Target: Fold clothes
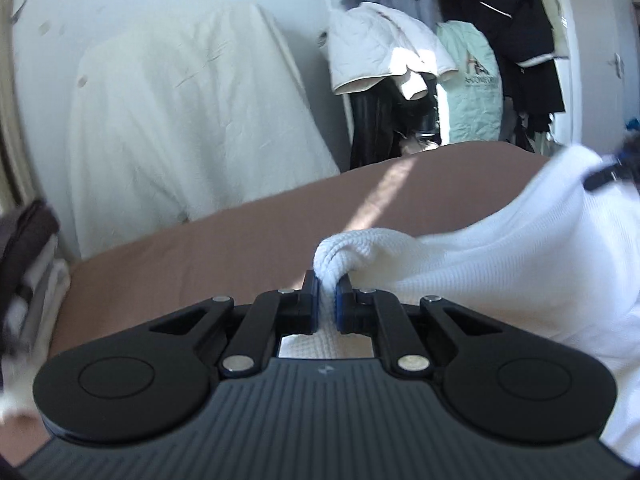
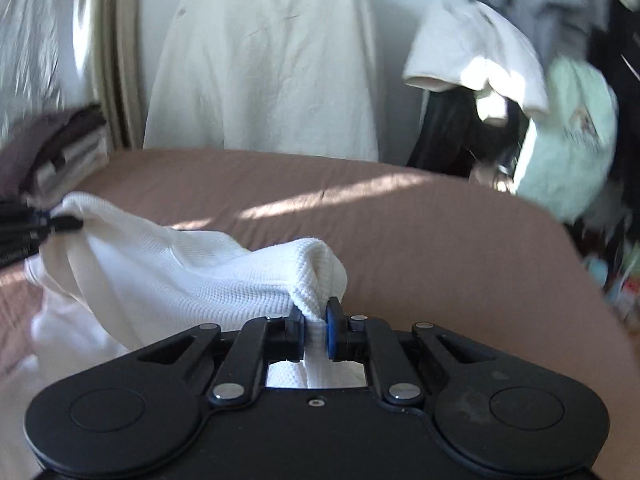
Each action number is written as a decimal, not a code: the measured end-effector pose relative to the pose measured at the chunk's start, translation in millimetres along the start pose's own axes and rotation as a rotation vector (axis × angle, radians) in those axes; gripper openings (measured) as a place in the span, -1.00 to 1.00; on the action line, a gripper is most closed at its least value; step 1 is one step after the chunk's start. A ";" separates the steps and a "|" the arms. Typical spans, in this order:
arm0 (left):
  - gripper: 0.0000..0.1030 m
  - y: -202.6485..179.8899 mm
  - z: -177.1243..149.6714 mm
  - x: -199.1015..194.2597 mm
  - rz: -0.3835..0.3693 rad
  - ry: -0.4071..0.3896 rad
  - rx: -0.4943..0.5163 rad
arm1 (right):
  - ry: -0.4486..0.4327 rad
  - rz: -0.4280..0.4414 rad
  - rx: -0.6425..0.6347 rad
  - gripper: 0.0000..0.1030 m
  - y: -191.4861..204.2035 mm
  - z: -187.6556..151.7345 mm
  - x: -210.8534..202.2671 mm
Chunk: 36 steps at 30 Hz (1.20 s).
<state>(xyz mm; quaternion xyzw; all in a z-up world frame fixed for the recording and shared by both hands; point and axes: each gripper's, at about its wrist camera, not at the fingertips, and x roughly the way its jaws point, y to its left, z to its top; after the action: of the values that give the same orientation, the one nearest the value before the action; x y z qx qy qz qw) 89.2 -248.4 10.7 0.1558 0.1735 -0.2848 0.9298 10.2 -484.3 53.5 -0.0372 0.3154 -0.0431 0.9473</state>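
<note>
Clearly the white knit garment (image 2: 180, 276) is not folded yet: it hangs slack and bunched between the two grippers, partly lifted off the brown bed (image 2: 420, 232). The left gripper (image 1: 327, 296) is pinching a rolled edge of it, and the right gripper (image 2: 315, 326) is pinching another bunched corner. So only the pick-up looks done; spreading it flat and making the folds remain. A stack of folded clothes (image 2: 52, 152) at the bed's far left corner suggests earlier items are finished.

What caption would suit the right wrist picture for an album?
Right gripper pinching a white knit garment above a brown bed, left gripper holding its far corner.
</note>
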 end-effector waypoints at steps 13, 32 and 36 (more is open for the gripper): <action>0.44 60.7 81.1 127.0 0.042 0.064 -0.173 | -0.184 -0.445 0.074 0.09 -49.7 135.0 105.1; 0.53 4.2 -128.1 5.4 -0.314 0.584 -0.487 | 0.301 -0.270 0.547 0.11 -30.6 -178.2 -57.8; 0.54 -16.7 -135.2 -15.9 -0.275 0.597 -0.442 | 0.314 -0.233 0.537 0.11 -21.2 -195.1 -84.4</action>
<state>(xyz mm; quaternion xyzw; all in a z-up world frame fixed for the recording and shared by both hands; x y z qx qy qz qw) 35.5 -201.6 -106.5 0.0030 0.5125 -0.3045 0.8029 -175.4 -504.9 -50.1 0.1851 0.4283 -0.2381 0.8518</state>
